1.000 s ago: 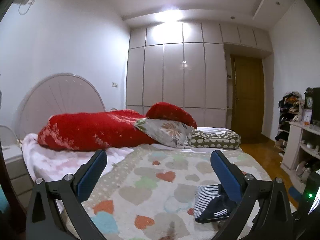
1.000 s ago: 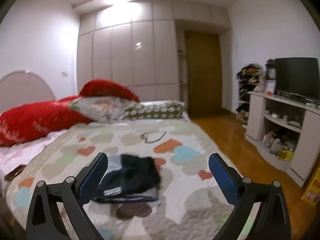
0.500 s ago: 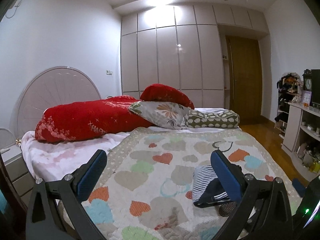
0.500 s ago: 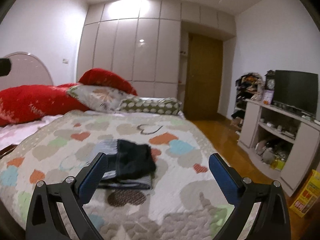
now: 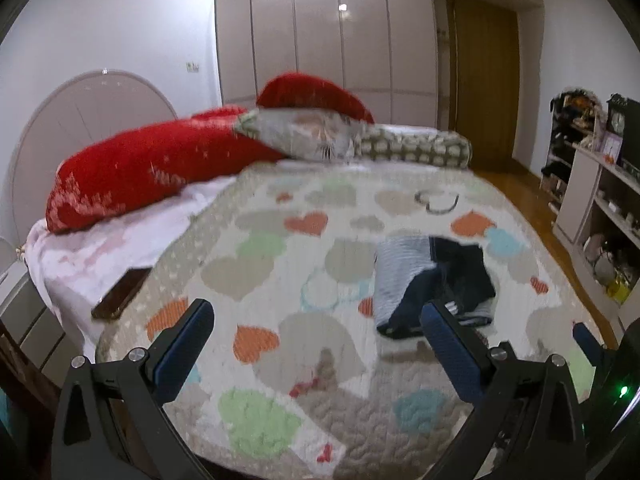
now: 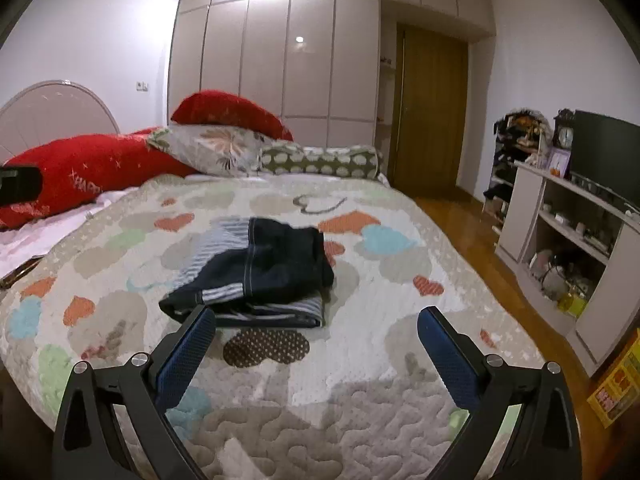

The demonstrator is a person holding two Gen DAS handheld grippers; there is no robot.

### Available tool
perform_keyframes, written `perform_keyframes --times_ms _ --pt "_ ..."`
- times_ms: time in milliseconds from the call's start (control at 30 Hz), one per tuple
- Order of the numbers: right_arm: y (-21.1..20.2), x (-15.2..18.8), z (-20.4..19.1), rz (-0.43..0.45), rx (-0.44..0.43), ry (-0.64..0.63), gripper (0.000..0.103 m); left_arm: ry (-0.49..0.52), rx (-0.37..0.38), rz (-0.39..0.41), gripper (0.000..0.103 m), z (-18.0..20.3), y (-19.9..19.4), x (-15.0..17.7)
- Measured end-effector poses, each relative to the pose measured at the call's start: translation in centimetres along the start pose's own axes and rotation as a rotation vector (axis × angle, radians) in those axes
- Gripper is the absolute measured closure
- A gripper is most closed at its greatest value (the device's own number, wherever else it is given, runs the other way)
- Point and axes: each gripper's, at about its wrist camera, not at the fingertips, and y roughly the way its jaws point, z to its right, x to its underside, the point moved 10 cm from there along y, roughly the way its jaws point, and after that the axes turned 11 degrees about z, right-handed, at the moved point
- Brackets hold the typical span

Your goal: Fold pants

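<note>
while hovering over the near end of the bed, kept both grippers spread wide with nothing between the blue pads. left gripper [image 5: 316, 336] hung above the heart-patterned quilt [image 5: 256, 272], right gripper [image 6: 316, 344] hung just short of the pants [image 6: 260, 268], not touching them.

found the pants [image 5: 432, 280] lying in a rumpled, roughly folded bundle on the quilt [image 6: 400, 320], dark navy with striped lining showing, a bit right of the bed's middle. sat just ahead of the right gripper's left finger [image 6: 184, 356] in the right wrist view, and behind the left gripper's right finger [image 5: 452, 348] in the left wrist view. looked blurry in the left view.

spotted a dark flat thing, maybe a phone [image 5: 120, 294], on the pale sheet at the bed's left edge, well apart from the pants. saw red pillows [image 6: 92, 176], a floral pillow [image 6: 216, 152] and a spotted bolster [image 6: 320, 162] piled at the head of the bed by the rounded headboard [image 5: 92, 112]. noticed a wardrobe wall [image 6: 272, 60], wooden door [image 6: 430, 112] and tv shelf unit [image 6: 560, 220] off to the right.
</note>
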Motion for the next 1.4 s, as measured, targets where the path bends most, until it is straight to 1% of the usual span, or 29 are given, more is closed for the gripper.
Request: perform_keyframes --times_ms 167,433,700,1033,1400 --pt "0.3 0.8 0.4 -0.033 0.003 0.022 0.001 -0.004 0.021 -0.058 0.000 0.3 0.5 1.6" --pt "1.1 2.6 0.4 -0.100 -0.003 0.018 0.001 0.018 0.053 -0.111 0.000 1.3 1.2 3.0" --pt "1.3 3.4 0.5 -0.131 -0.001 0.035 0.001 0.016 0.067 -0.130 0.000 1.6 1.6 3.6" --pt "1.7 4.3 0.2 -0.162 -0.006 0.028 0.001 0.003 0.090 -0.191 0.000 1.7 2.5 5.0" --pt "2.0 4.9 0.2 -0.189 -0.007 0.040 0.001 0.001 0.104 -0.218 0.000 1.9 3.0 5.8"
